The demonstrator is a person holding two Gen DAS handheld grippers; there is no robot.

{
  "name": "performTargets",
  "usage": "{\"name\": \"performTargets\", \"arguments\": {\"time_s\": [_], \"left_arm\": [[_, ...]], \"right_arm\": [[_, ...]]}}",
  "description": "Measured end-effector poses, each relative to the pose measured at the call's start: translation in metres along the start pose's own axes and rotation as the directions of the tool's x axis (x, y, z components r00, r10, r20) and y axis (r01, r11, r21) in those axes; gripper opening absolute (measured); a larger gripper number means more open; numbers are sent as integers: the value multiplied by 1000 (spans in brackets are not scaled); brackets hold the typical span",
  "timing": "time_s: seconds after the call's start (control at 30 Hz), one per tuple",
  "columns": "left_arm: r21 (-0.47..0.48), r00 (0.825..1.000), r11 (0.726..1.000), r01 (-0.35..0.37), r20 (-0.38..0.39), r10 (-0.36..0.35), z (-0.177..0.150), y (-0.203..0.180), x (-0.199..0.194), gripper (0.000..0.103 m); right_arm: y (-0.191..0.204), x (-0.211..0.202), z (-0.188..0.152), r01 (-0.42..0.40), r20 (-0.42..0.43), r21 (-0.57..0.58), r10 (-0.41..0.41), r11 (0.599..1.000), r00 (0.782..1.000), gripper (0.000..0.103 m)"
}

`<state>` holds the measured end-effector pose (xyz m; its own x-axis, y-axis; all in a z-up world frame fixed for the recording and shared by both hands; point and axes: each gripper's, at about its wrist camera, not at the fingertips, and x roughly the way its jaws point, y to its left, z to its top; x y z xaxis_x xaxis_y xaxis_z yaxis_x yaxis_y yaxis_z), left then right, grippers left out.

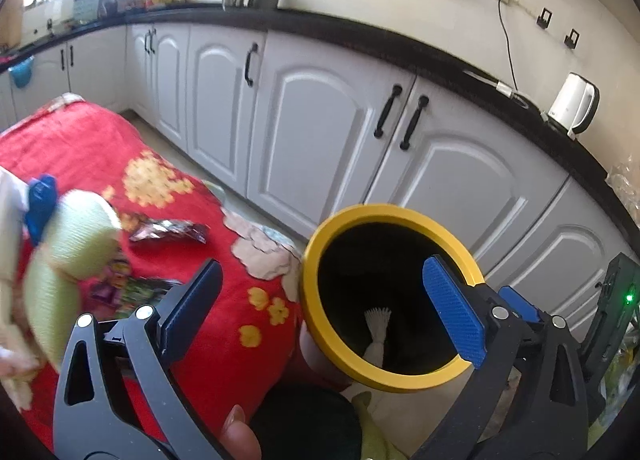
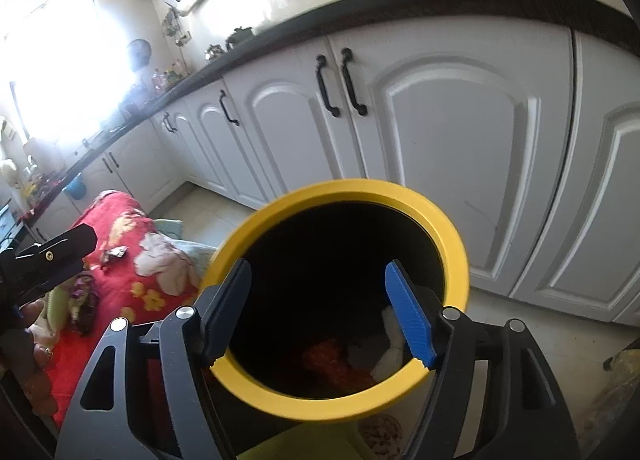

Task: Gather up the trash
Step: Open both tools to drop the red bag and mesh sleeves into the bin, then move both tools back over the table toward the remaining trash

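A black bin with a yellow rim [image 1: 320,340] stands beside a table covered by a red flowered blanket [image 1: 224,300]. My left gripper [image 1: 320,312] is open over the bin's near edge, and nothing is between its fingers. White crumpled paper [image 1: 376,336] lies inside the bin. On the blanket lie a dark shiny wrapper [image 1: 168,232] and a colourful wrapper [image 1: 132,288]. My right gripper [image 2: 318,312] hangs open and empty above the bin's yellow rim [image 2: 340,189]. Below it in the bin are an orange-red wrapper [image 2: 332,364] and white paper [image 2: 390,344].
White cabinet doors [image 1: 320,131] under a black countertop [image 1: 360,35] run close behind the bin. A white kettle [image 1: 572,107] stands on the counter. A blurred pale green knitted thing [image 1: 72,244] with a blue piece is at the left, over the blanket. A fingertip [image 1: 236,436] shows at the bottom.
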<state>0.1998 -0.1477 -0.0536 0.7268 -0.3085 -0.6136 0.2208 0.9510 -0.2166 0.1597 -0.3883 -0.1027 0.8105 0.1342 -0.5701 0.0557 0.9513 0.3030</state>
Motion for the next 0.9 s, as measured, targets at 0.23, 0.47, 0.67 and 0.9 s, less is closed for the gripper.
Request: {"name": "performTargets", "arguments": {"time_s": [0.23, 0.47, 0.67, 0.9], "left_arm": [[-19, 997, 999, -27, 72, 28, 6, 15, -32, 92], [-48, 991, 996, -73, 109, 78, 0, 40, -59, 92], [-67, 983, 992, -108, 144, 117, 1, 62, -80, 92], [-79, 971, 987, -142, 181, 154, 1, 83, -103, 92]], "right_arm": [[31, -16, 5, -45, 26, -48, 47, 998, 999, 73], [60, -28, 4, -83, 35, -95, 86, 992, 996, 76], [87, -35, 4, -125, 36, -138, 131, 982, 991, 77], [121, -41, 3, -177, 32, -188, 186, 966, 982, 79]]}}
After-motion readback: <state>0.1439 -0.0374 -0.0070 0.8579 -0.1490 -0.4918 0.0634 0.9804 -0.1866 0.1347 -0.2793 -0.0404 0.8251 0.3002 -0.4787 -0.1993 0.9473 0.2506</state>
